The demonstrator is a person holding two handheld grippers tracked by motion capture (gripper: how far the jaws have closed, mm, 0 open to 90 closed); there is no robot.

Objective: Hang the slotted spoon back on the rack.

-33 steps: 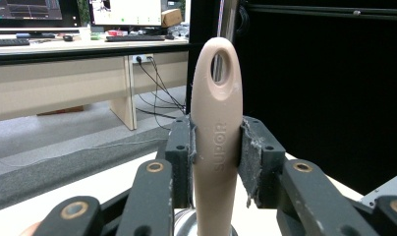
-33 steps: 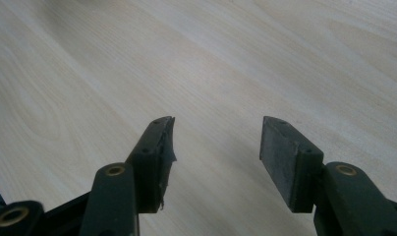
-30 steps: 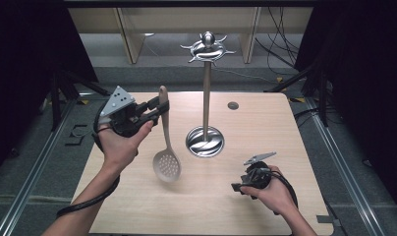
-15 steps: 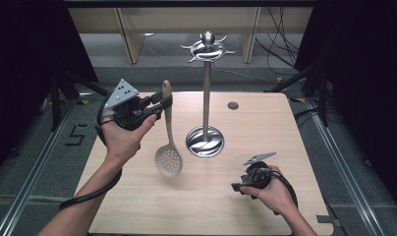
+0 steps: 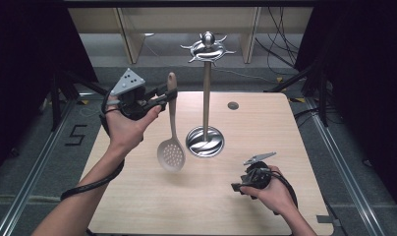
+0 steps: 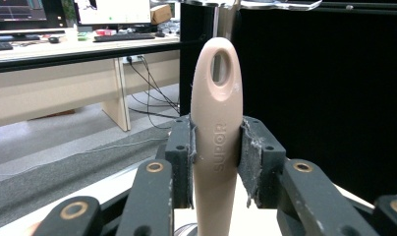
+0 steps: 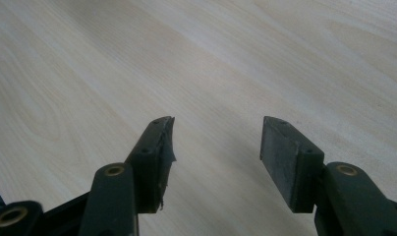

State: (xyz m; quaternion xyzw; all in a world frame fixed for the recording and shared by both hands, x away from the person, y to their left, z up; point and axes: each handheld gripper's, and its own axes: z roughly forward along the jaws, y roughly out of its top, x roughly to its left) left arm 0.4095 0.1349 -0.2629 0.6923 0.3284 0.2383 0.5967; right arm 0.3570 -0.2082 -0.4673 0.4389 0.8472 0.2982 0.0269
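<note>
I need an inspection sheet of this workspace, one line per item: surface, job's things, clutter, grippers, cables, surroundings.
Surface: light wooden table, bare where the right gripper points.
Job's things: beige slotted spoon held off the table, head down, hanging hole at the top; metal utensil stand upright on its round base at mid table, hooks at its top empty.
Clutter: one small dark round spot on the table behind the stand; what it is cannot be told.
Grippers: left gripper shut on the spoon's handle; right gripper open, nothing between its jaws, low over the table.
Cables: black cable trails from the left gripper along the forearm.
Surroundings: dark curtains at both sides, desks with monitors behind.
</note>
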